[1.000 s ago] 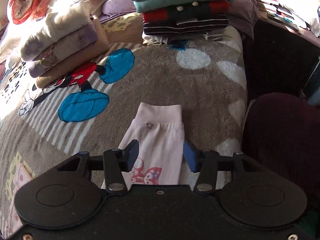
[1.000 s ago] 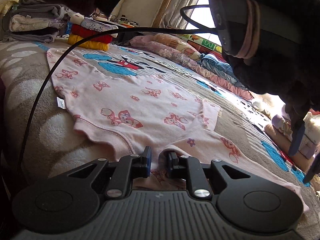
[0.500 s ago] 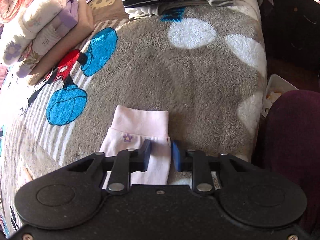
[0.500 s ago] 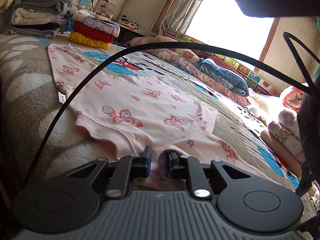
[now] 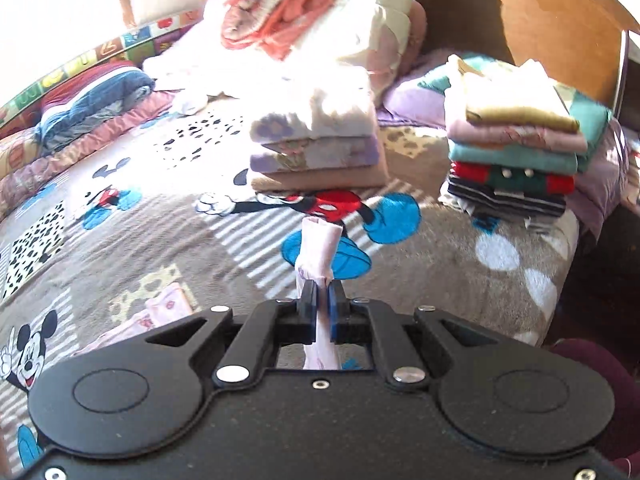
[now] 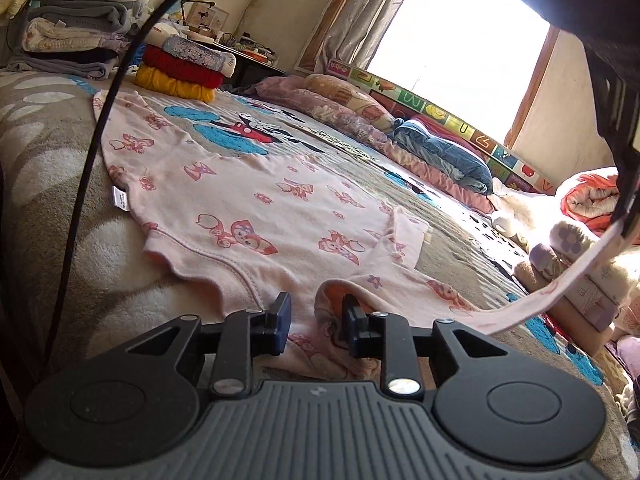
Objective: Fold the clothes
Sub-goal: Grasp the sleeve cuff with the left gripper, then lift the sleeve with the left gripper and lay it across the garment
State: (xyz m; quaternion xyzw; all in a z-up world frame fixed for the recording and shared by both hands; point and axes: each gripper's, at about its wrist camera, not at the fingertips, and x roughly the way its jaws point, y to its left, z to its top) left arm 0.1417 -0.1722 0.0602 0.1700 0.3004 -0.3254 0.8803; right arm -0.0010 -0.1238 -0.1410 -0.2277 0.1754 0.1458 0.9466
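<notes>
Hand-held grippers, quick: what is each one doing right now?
Left hand-held gripper: shut on the pale pink cotton sleeve.
Right hand-held gripper: open, holding nothing, over the pink printed garment.

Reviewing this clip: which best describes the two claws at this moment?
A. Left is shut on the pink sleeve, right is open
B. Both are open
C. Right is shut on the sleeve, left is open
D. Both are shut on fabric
A. The left claw pinches the pink sleeve between its closed blue pads, while the right claw has its pads spread apart over the pink garment on the bed.
</notes>
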